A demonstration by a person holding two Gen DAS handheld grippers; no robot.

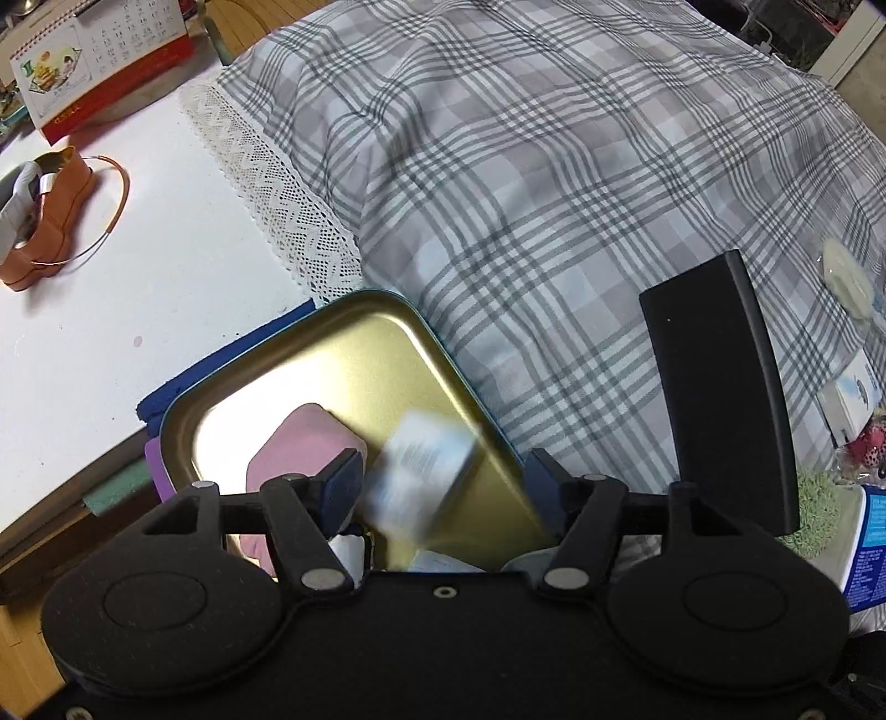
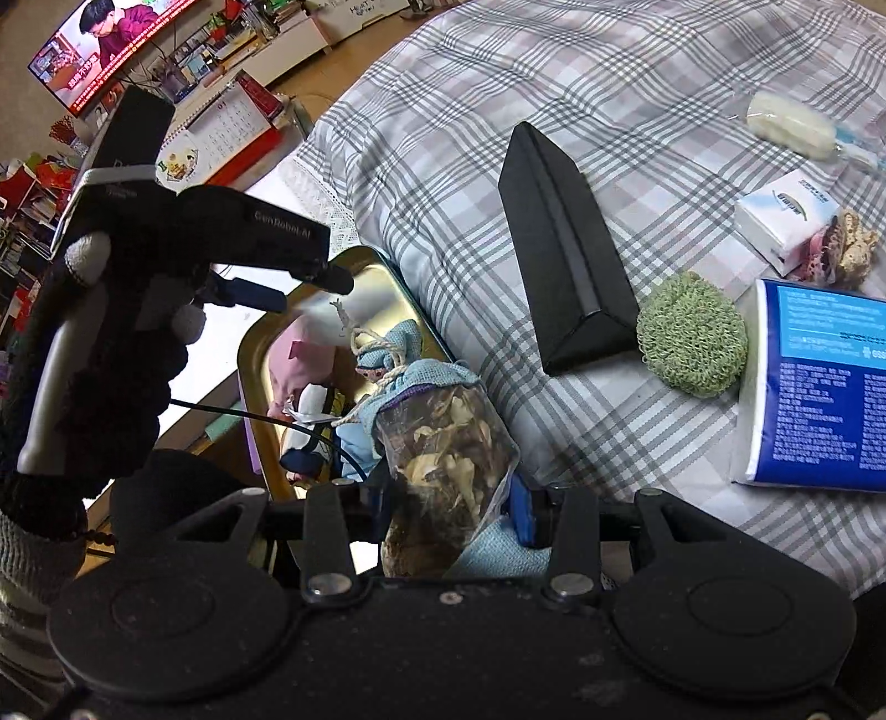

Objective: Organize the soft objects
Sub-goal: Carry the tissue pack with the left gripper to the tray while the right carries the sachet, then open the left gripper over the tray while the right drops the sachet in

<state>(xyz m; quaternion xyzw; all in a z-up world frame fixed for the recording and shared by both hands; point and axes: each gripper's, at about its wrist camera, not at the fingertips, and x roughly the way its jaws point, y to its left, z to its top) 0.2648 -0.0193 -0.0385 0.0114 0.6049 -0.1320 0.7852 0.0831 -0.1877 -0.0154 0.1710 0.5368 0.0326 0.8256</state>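
Readable writing: "GenRobot.AI" on the side of the left gripper (image 2: 310, 293) as seen from the right wrist cam. Desk calendar (image 1: 105, 66) shows a grid of dates and a small picture; digits too small to trust. TV (image 2: 105, 50) has a red caption band, text not legible. Blue tissue pack (image 2: 819, 387) and small white tissue pack (image 2: 786, 219) carry print, too blurred to read.

Fingers: left gripper (image 1: 443, 482) has its fingers spread partway, pads apart, w/ a blurred white labelled packet (image 1: 421, 476) in the gap, barcode-like print on it; pads don't press it. It hangs over the gold tin tray (image 1: 310, 354), which sits at the edge of the checked cloth (image 1: 554, 194), next to the white table (image 1: 111, 310). Pink soft pad (image 1: 299, 448) lies in the tray.

Right gripper (image 2: 448, 509) has fingers pinched on a clear bag of dried bits (image 2: 448, 443) w/ a light-blue cloth top and cord tie; the bag is at the tray's near end, by the cloth edge.

On the cloth: black wedge-shaped box (image 2: 565, 249), green knitted scrubber (image 2: 692, 343) touching its end, white puff on a stick (image 2: 792, 130) farther off. Orange tin (image 1: 50, 221) on the white table. Person's gloved hand (image 2: 94, 354) holds the left gripper's handle.
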